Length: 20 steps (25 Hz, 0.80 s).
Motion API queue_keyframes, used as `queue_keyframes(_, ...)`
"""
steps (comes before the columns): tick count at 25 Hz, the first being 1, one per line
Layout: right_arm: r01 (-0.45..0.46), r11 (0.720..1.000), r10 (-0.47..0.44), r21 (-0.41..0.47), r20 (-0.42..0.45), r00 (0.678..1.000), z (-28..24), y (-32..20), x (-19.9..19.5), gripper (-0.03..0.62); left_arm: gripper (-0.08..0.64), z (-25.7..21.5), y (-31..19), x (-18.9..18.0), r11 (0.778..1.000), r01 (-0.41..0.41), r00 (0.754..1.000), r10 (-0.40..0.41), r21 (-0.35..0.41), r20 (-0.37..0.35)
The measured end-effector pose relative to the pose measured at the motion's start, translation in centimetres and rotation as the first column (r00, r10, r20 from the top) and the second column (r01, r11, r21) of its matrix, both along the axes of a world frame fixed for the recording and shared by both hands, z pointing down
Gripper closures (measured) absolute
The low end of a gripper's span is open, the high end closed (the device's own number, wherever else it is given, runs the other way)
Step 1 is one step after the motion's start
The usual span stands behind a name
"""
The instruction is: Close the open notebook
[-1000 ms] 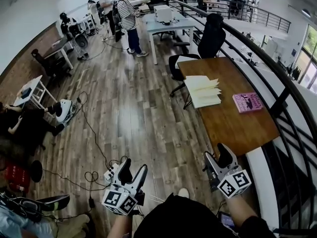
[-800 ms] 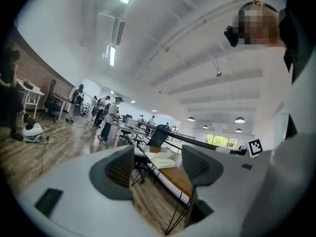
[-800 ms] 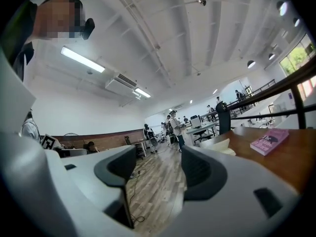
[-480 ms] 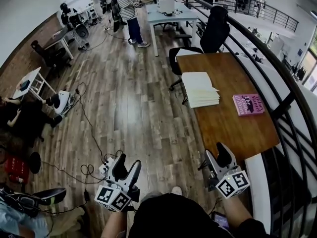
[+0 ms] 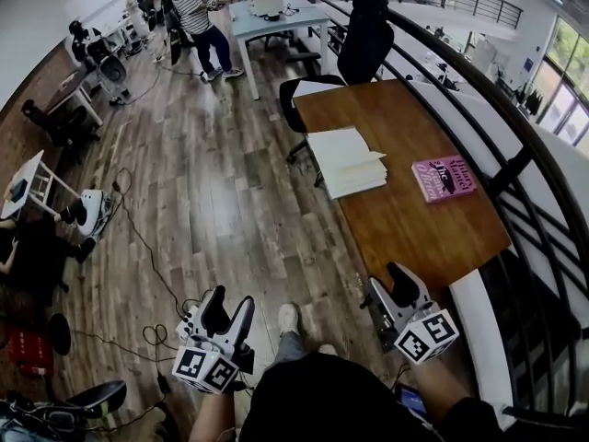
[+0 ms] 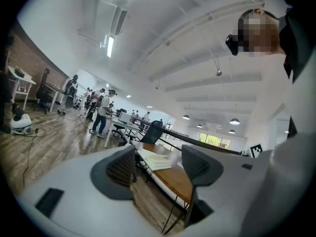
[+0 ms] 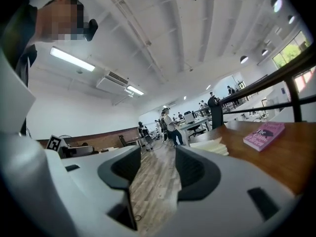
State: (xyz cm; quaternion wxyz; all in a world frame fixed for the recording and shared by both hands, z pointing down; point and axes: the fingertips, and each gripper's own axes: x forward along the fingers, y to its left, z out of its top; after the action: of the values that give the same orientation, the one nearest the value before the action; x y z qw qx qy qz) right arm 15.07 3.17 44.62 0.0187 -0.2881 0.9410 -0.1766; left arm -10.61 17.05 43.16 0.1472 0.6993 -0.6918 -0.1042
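The left claw (image 5: 228, 308) is held level with its jaws wide apart and nothing between them but the view ahead. The right claw (image 5: 388, 284) is also empty; its jaws have just been closing and now stand at a middling gap, with only floorboards showing through. Both hang short of the near end of the wooden table (image 5: 409, 224), well apart from anything on it. The notebook (image 5: 345, 159) lies open on the far half of that table, close to its left edge, with a pink book (image 5: 444, 178) beside it toward the railing side and a black chair (image 5: 363, 49) past the table's far end. I'd judge the notebook light and floppy: plain paper leaves, loose and fanned a little along one side, easy to crease or tear if pinched hard. It would likely slide on the smooth wood unless one claw pins the flat half. The place to take hold looks to be the free outer edge of the loose leaves, lifting and folding them over the spine.
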Motion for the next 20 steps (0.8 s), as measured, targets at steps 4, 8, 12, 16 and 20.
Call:
queue_keyframes(4,-0.056,0.998,0.056,0.004,0.001,0.998,-0.8,-3.0,-1.2,0.377,0.261,-0.6,-3.9,-1.6,0.998,-0.050,0.999,0.049,0.027,0.014)
queue_keyframes(8,-0.066,0.996,0.066,0.054,-0.005,0.998,-2.6,-5.3,-4.4,0.376,0.261,-1.6,-7.6,-4.1,0.995,-0.097,0.993,0.095,0.039,0.064)
queue_keyframes(12,-0.077,0.995,0.079,0.068,-0.029,0.996,-2.9,-7.7,-6.7,0.376,0.261,-1.7,-10.7,-6.3,0.991,-0.124,0.990,0.120,0.045,0.073)
queue_keyframes(16,-0.106,0.992,0.108,0.065,-0.030,0.994,-3.2,-10.1,-8.8,0.376,0.261,-1.6,-12.9,-9.1,0.989,-0.142,0.988,0.139,0.046,0.064)
queue_keyframes(20,-0.121,0.991,0.123,0.058,-0.031,0.992,-3.2,-12.5,-11.0,0.380,0.261,-1.2,-15.4,-11.6,0.988,-0.149,0.988,0.147,0.047,0.047)
